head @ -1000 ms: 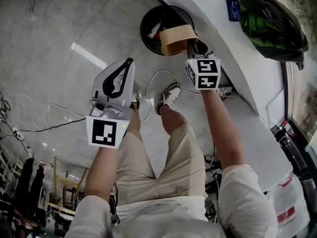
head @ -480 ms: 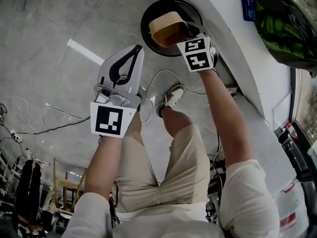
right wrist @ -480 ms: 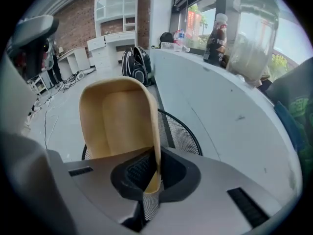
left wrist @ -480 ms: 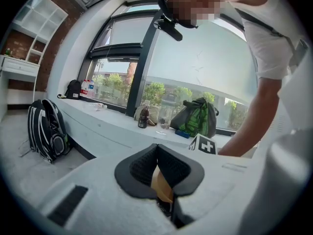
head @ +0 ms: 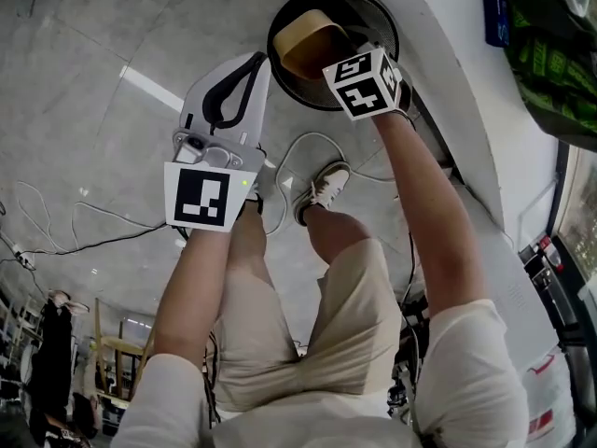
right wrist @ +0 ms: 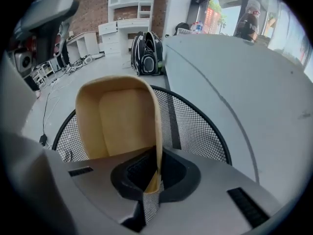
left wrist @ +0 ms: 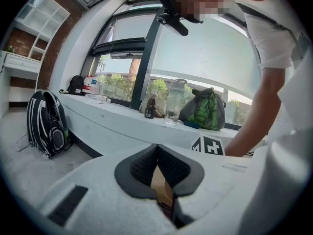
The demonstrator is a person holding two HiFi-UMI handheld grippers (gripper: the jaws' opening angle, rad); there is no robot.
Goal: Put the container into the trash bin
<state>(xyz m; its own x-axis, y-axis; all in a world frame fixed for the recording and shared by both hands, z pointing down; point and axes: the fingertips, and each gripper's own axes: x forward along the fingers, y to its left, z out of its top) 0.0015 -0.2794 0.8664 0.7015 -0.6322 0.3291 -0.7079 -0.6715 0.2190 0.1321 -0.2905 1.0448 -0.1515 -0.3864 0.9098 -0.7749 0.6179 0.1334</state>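
Both forearms stretch forward and down, the left arm (head: 201,278) carrying the left gripper (head: 248,63) almost level, its jaws together with nothing between them, while the right arm (head: 429,213) points the right gripper (right wrist: 152,177) steeply downward, jaws pinched on the thin wall of the container (right wrist: 117,116).

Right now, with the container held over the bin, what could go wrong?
The right tongs pinch only one thin wall of the container, so it could twist or slip early. It hangs near one side of the trash bin, not its middle; released here, it might catch the rim and tip out.
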